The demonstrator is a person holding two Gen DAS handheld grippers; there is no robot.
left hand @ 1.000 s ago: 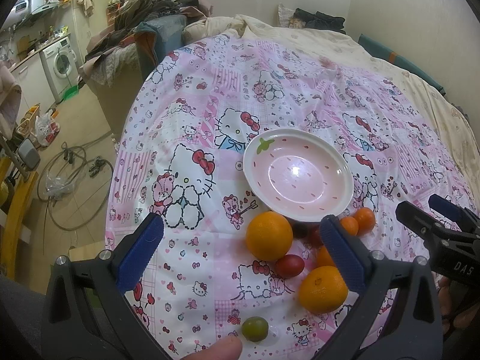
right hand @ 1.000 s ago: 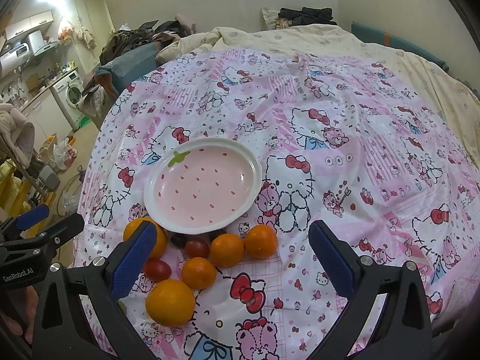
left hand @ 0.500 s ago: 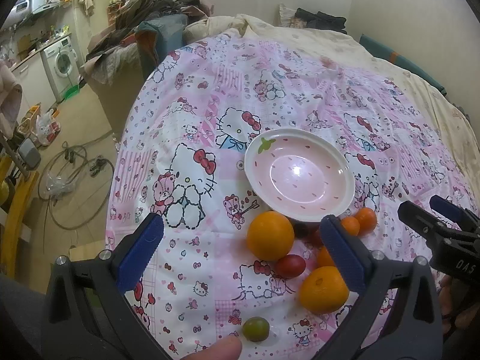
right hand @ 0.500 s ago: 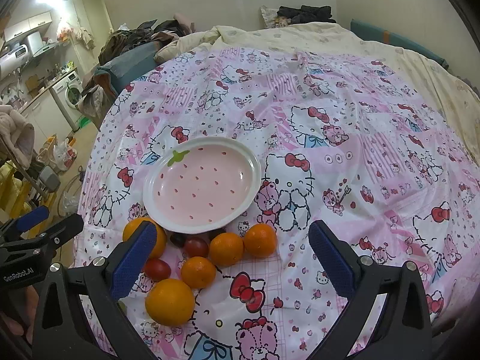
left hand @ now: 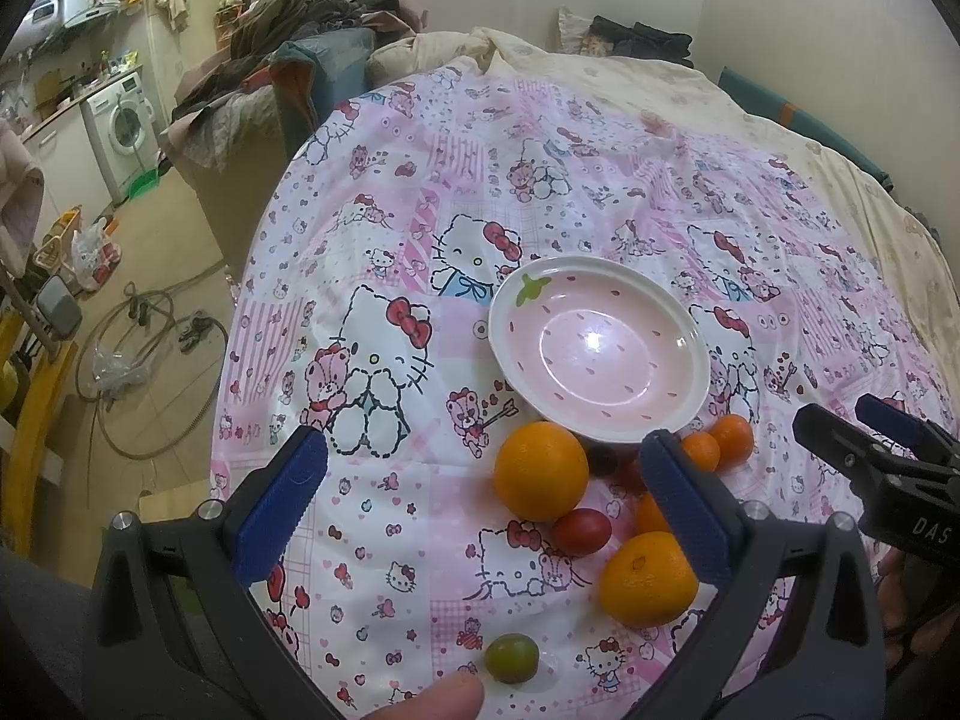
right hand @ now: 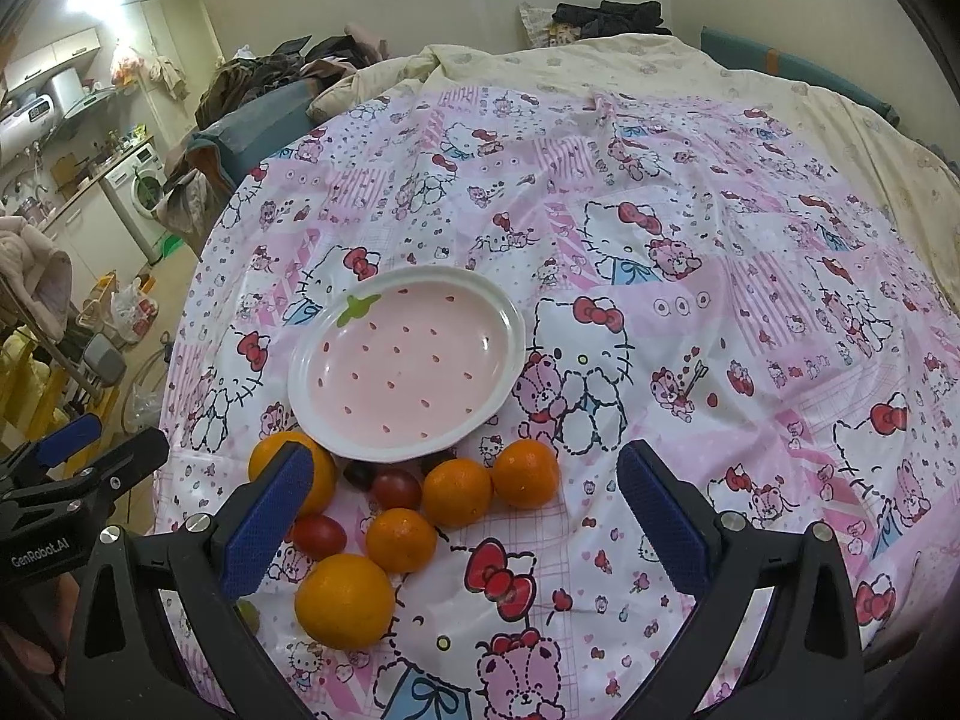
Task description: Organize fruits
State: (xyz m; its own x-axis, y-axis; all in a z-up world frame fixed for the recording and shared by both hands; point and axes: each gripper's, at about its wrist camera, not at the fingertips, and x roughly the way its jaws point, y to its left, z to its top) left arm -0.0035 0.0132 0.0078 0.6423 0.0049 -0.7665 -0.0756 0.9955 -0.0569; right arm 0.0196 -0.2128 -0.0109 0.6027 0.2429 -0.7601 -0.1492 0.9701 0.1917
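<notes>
— Comparing with a second ago, what has changed?

— Almost nothing. My left gripper point(left hand: 483, 483) and my right gripper point(right hand: 465, 501) hover where they were, both with jaws spread wide and nothing between them. No fruit has shifted. The plate point(right hand: 507, 315) sits a shade lower in the left view, so I judge my left tool has crept forward only slightly.

— Meaning for the task?

— It has not begun in earnest. The plate is bare; every fruit lies on the sheet point(right hand: 690, 228) just in front of the plate's near rim.

— Where exactly?

— One big orange point(left hand: 540, 471) is just beside the near rim. A second orange point(left hand: 648, 579) lies nearer me, with a red tomato point(left hand: 582, 531) between them. Three small mandarins point(right hand: 459, 492) cluster near the rim, with a dark fruit or two partly tucked under it; I cannot tell what kind. A green fruit point(left hand: 511, 657) sits apart, nearest me, by my fingertip point(left hand: 429, 702).

— Orientation, long axis?

— The plate is a strawberry shape: its green leaf mark point(right hand: 357, 307) points away from me and left, so the long axis probably runs from there toward the near right. The oranges are round, no axis worth noting. The tomato is slightly oval, long axis lying roughly left to right.
</notes>
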